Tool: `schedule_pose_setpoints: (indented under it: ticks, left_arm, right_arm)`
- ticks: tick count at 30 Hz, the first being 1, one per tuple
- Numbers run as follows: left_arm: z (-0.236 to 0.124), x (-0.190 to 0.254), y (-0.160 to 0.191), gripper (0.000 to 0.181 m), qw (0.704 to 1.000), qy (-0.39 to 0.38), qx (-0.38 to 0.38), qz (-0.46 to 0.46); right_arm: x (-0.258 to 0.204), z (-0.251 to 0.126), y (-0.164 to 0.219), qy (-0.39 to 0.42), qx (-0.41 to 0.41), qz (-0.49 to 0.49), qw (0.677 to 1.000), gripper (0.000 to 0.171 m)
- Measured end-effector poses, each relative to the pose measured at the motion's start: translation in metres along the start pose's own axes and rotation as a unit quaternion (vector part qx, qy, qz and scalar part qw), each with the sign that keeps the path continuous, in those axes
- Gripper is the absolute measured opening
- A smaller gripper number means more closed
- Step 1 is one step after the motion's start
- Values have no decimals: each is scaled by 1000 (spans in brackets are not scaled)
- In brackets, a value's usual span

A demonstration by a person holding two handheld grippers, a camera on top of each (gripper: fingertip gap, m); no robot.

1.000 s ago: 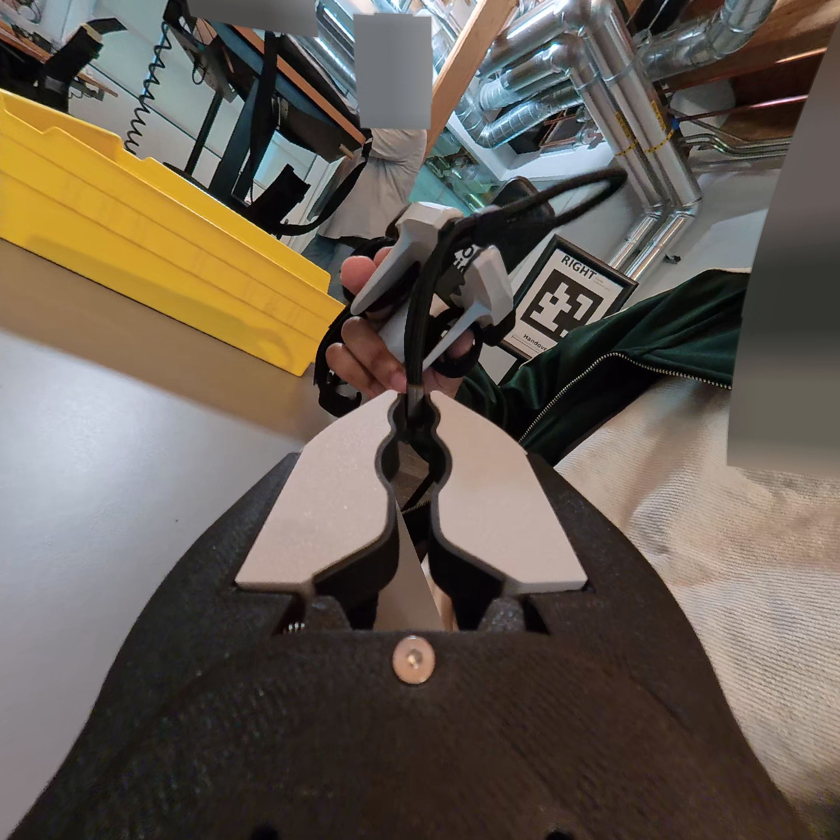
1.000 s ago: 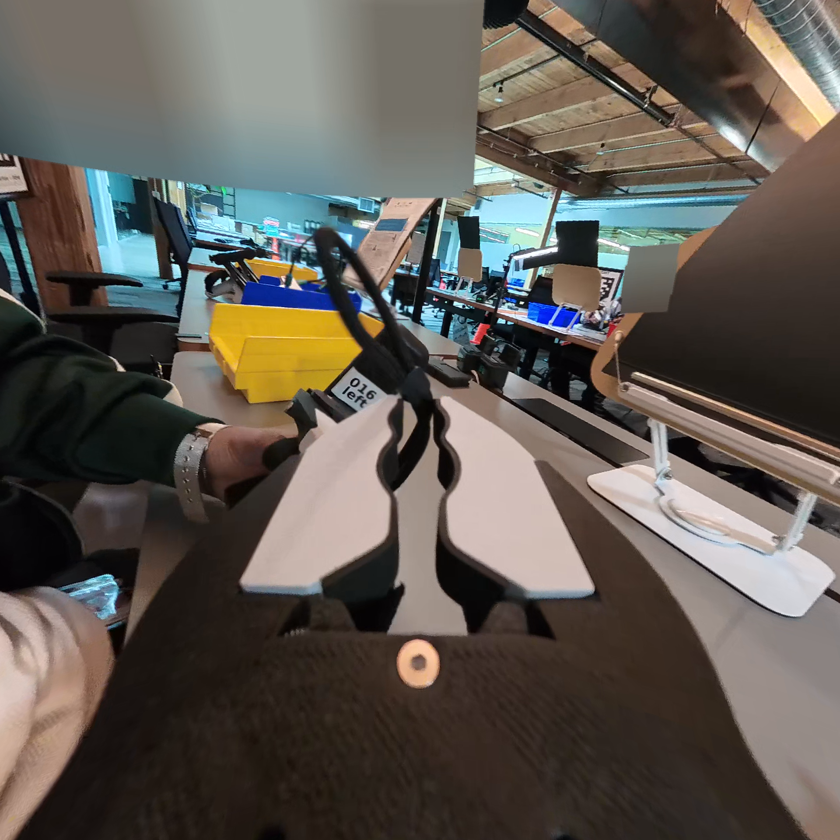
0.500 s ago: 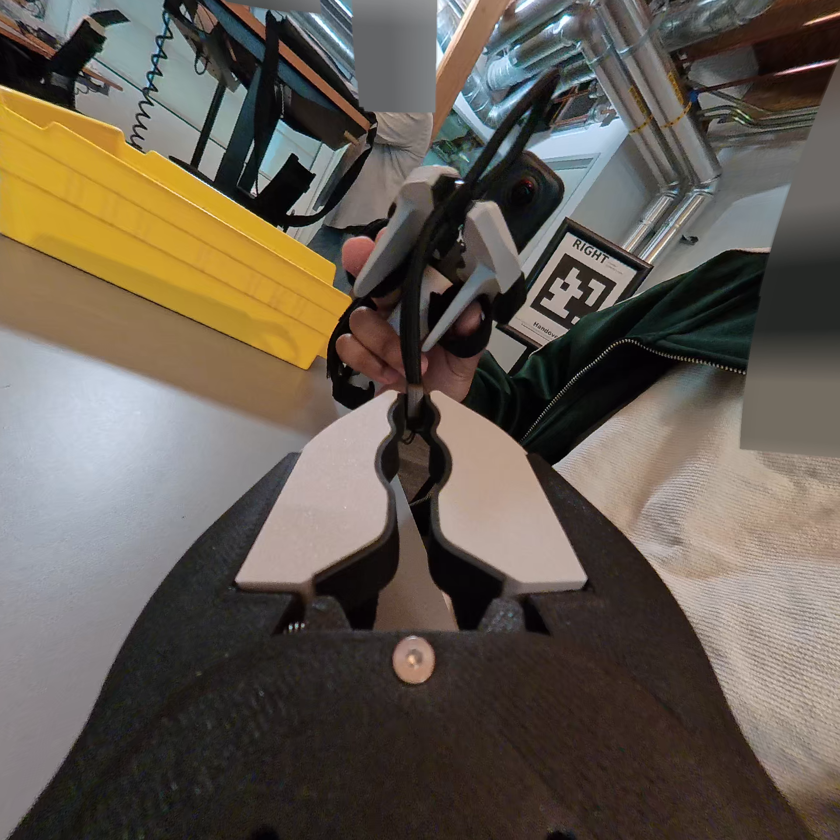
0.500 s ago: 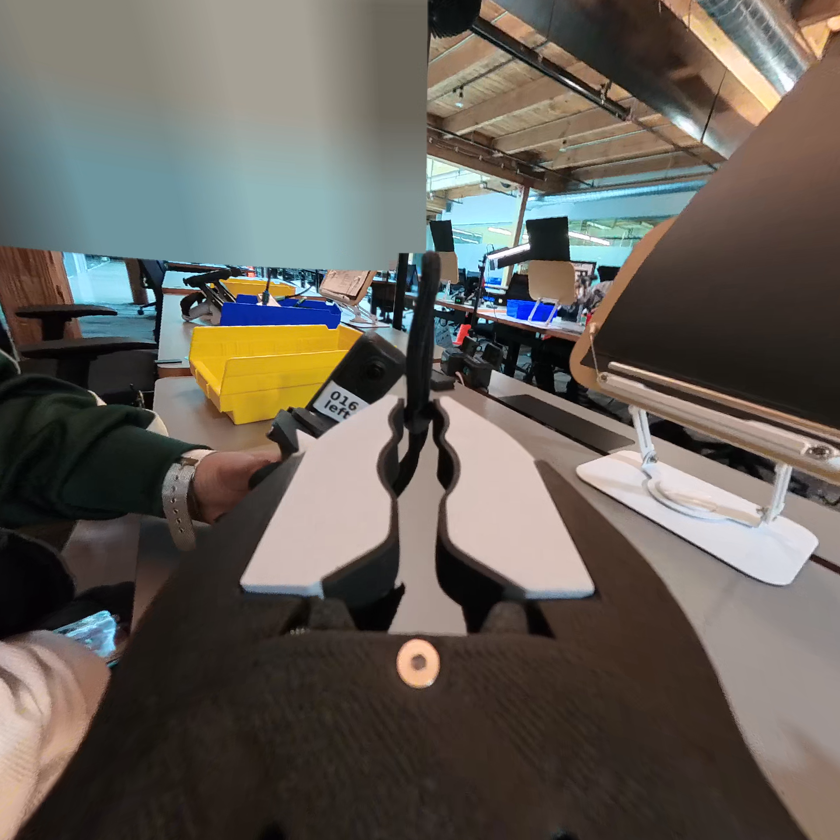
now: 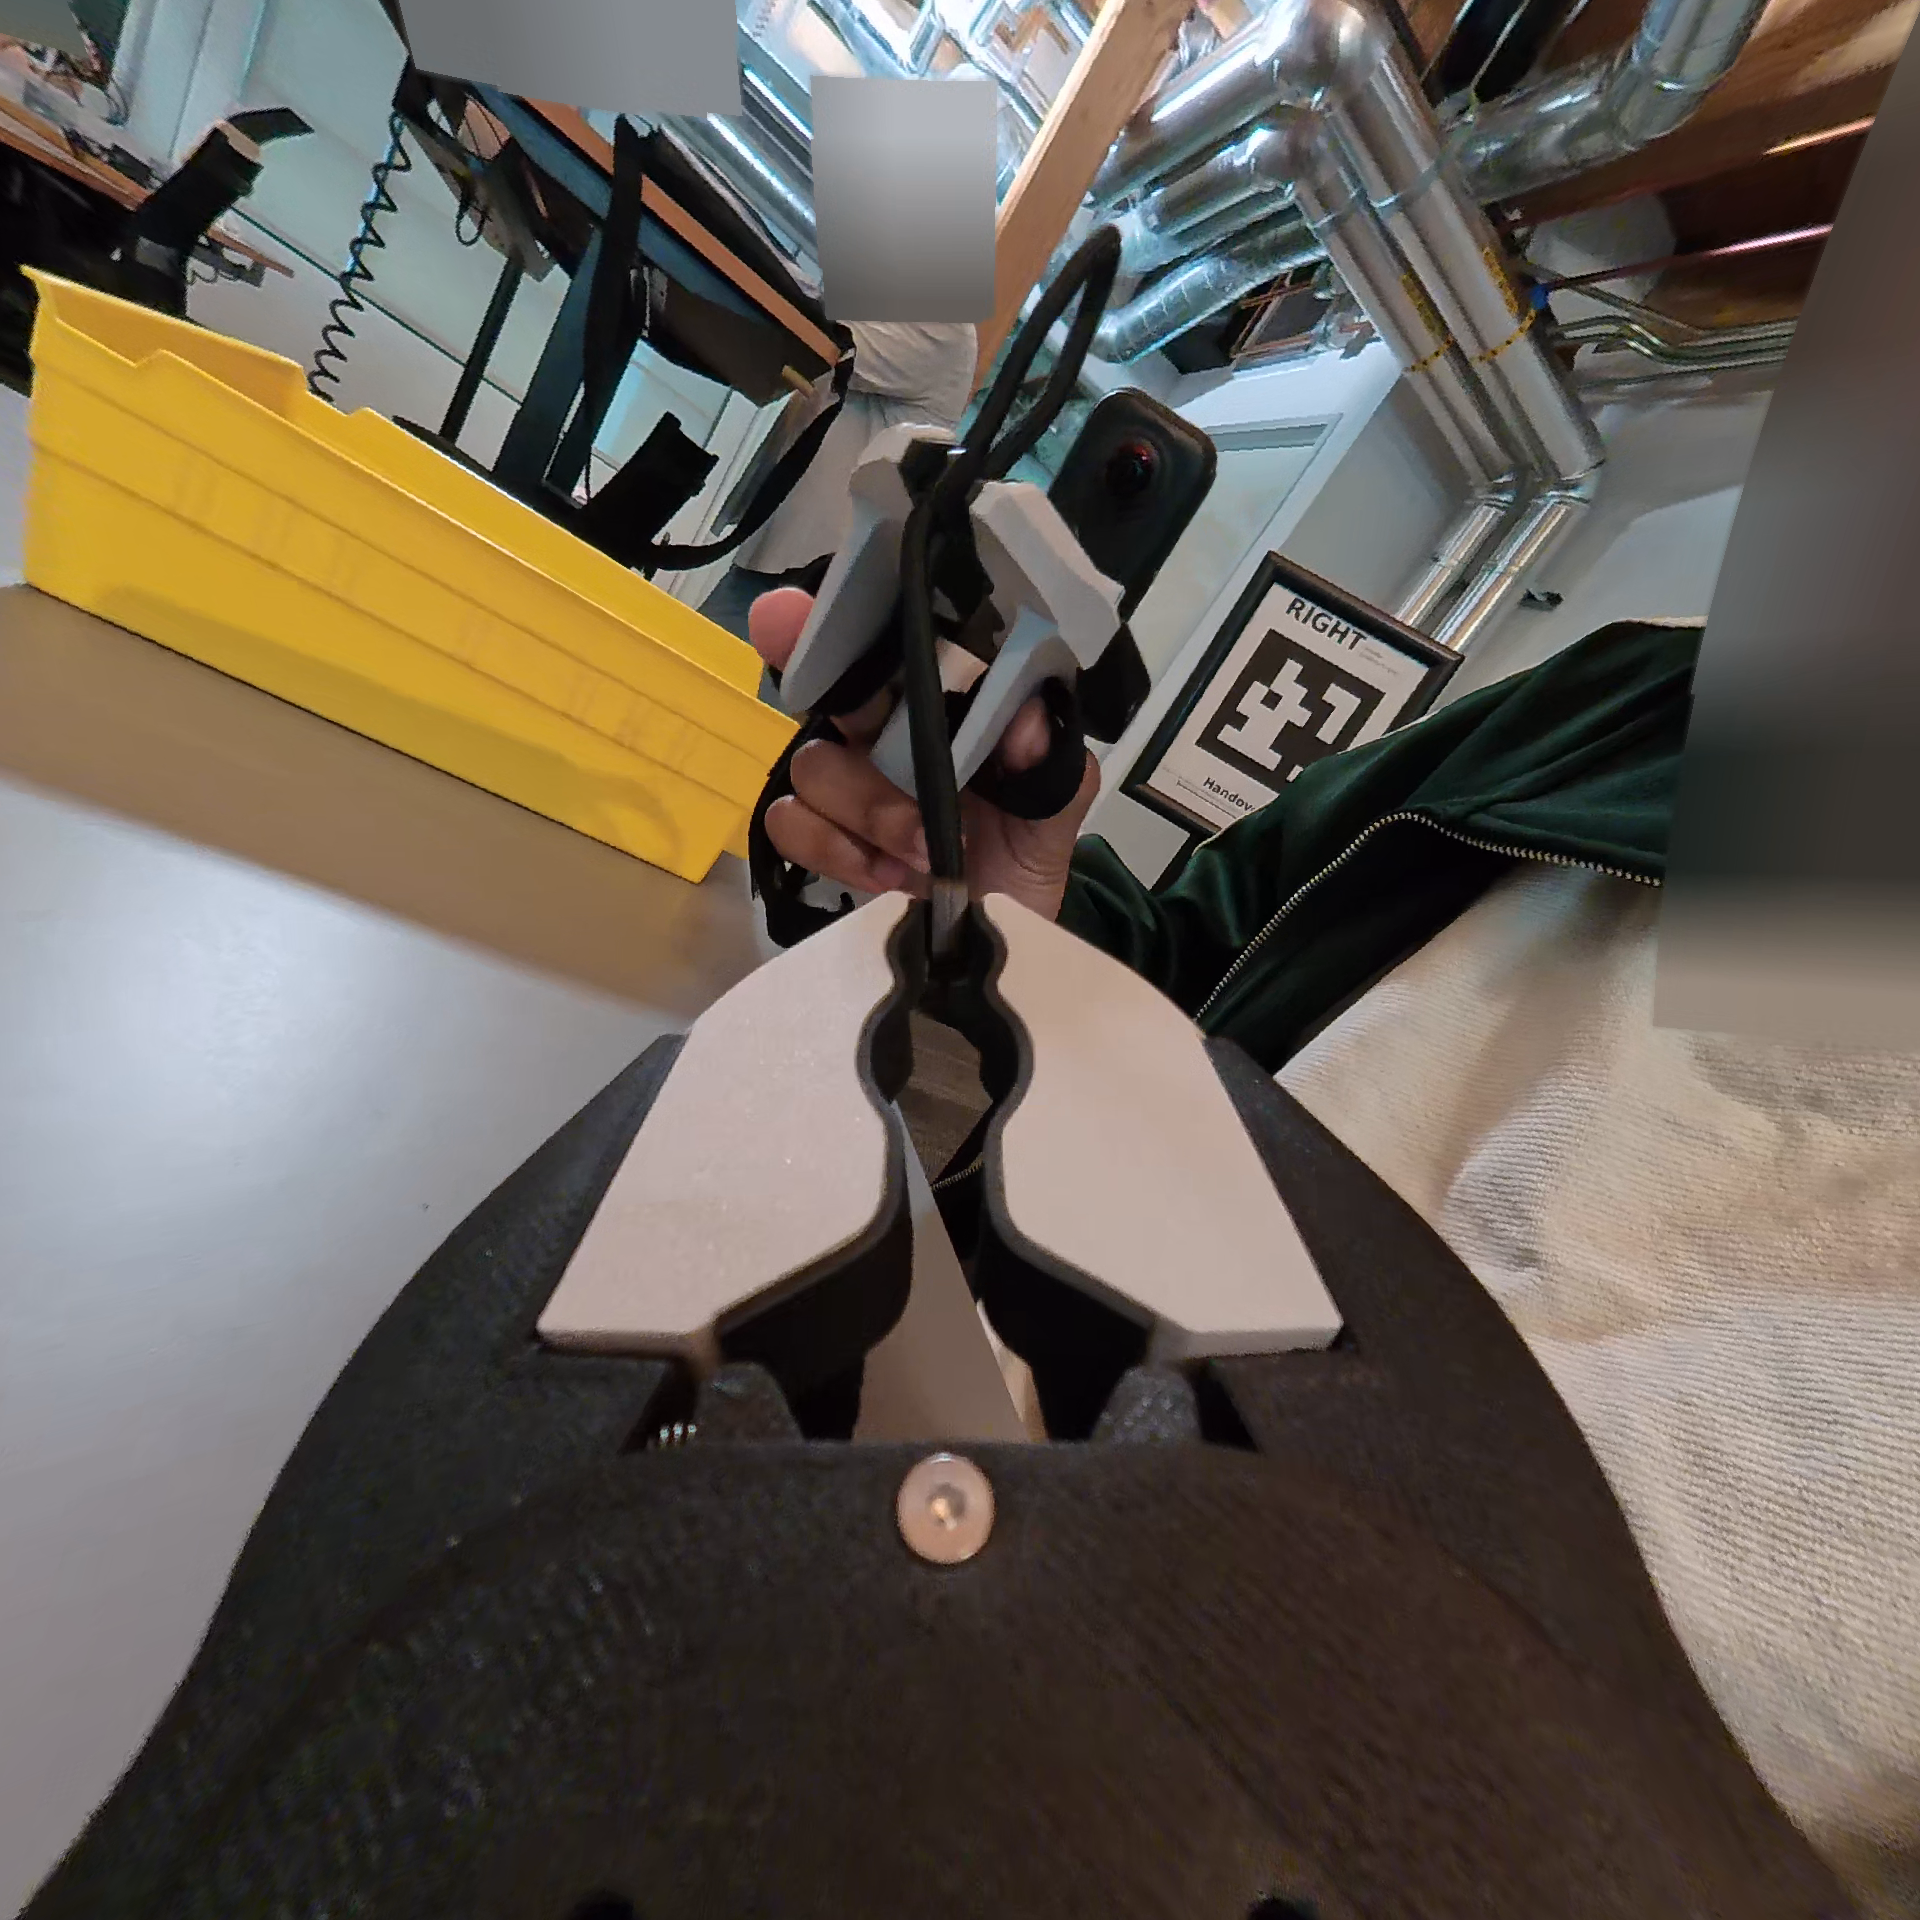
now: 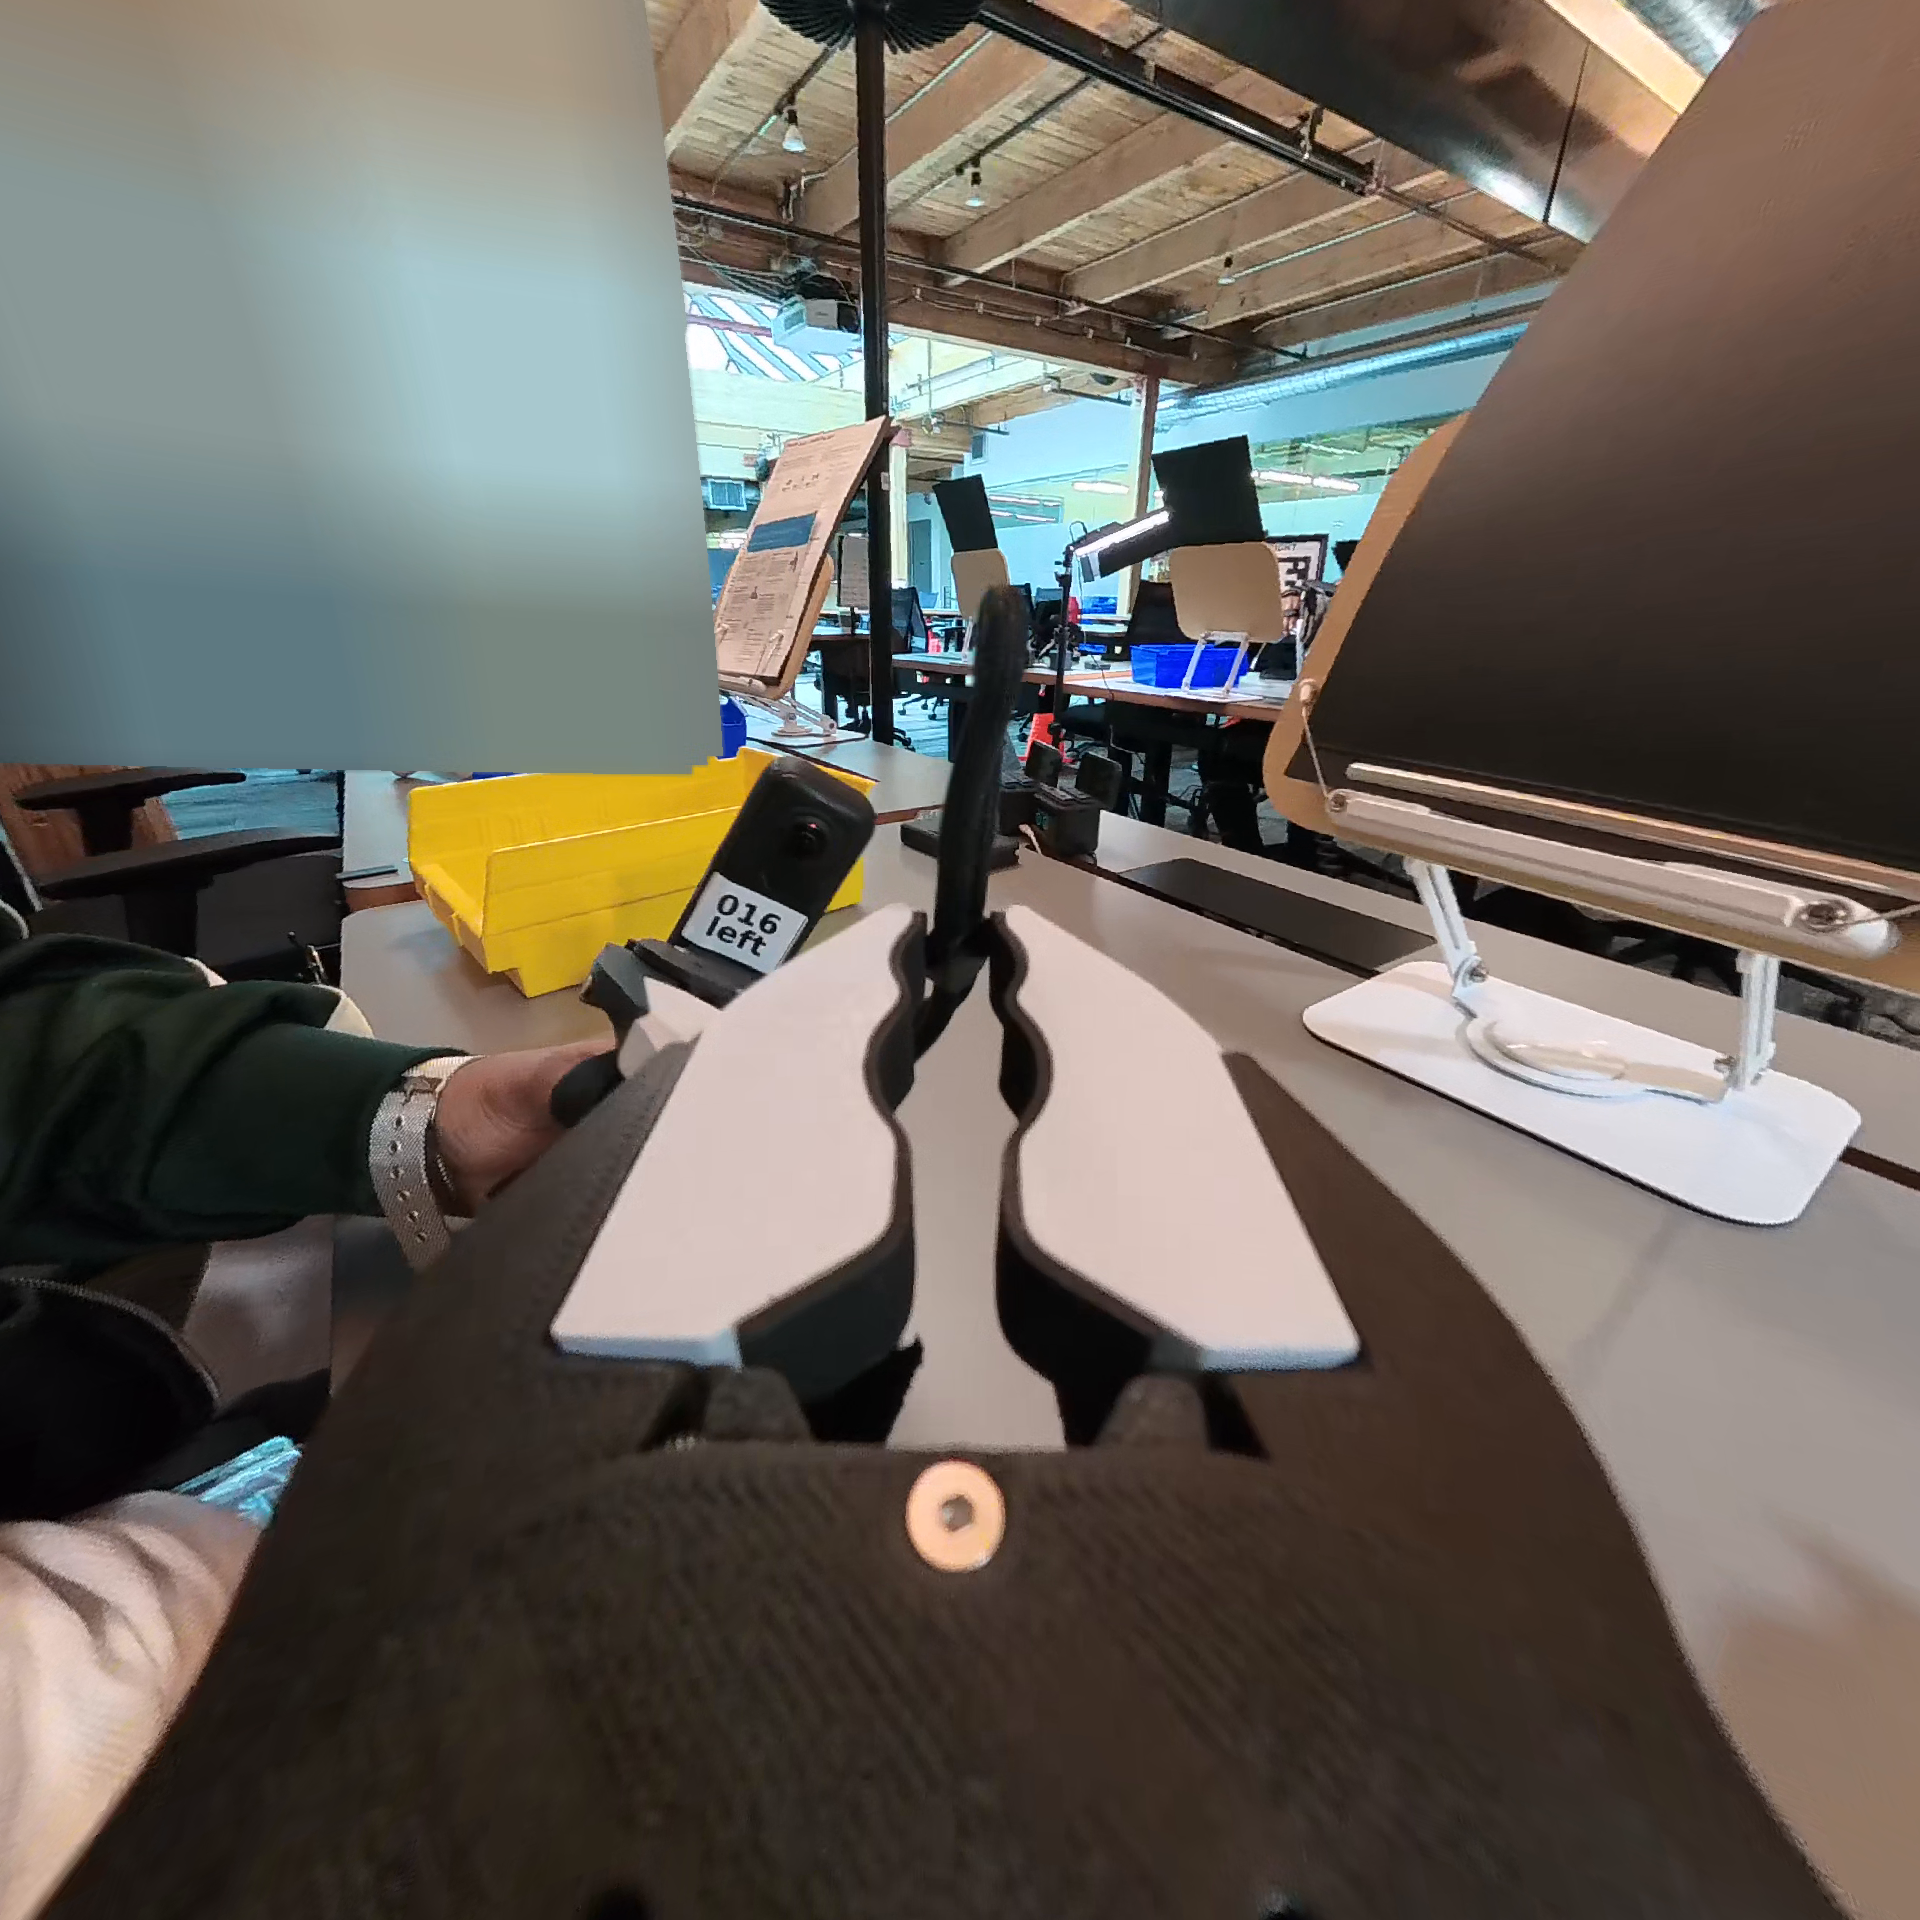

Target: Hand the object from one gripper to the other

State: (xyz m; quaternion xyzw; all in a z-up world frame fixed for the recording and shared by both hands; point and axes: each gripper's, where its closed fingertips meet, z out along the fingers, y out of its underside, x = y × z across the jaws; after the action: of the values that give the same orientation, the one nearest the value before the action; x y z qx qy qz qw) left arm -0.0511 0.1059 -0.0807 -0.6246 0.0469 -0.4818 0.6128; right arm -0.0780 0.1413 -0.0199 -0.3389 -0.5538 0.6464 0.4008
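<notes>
A black looped cord [image 5: 928,665] runs between both grippers above the grey table [image 5: 208,1091]. My left gripper [image 5: 943,912] is shut on the cord's lower end. The right gripper [image 5: 935,480] shows farther off in the left wrist view, held in a hand, its fingers closed on the cord higher up; the loop [image 5: 1070,281] sticks up above it. In the right wrist view my right gripper [image 6: 954,923] is shut on the cord [image 6: 982,748], which stands upright. The left gripper's body [image 6: 665,997] with its camera [image 6: 795,842] sits just to the left, its fingertips hidden.
A yellow bin [image 5: 343,613] stands on the table at the left, and shows in the right wrist view [image 6: 582,873]. A framed marker sign [image 5: 1299,707] stands behind the right gripper. A dark screen on a white stand [image 6: 1579,1101] is at the right. Green sleeves [image 5: 1455,790] flank the grippers. Across from one pair of fingers to the other is roughly 7 cm.
The right gripper has tilted up and the cord's loop has swung from lying off to the side to standing upright. Both grippers keep their hold on the cord.
</notes>
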Motion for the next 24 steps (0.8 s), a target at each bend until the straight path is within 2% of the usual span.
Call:
schedule_pose_setpoints:
  ticks: [9, 24]
  left_arm:
    - [1, 1, 2, 6, 1000, 4, -5, 4]
    - [0, 3, 0, 6, 1000, 5, 0, 11]
  right_arm:
    - [-5, 1, -2, -21, 4, 23, 1000, 11]
    - [15, -2, 6, 16, -6, 84, 996, 9]
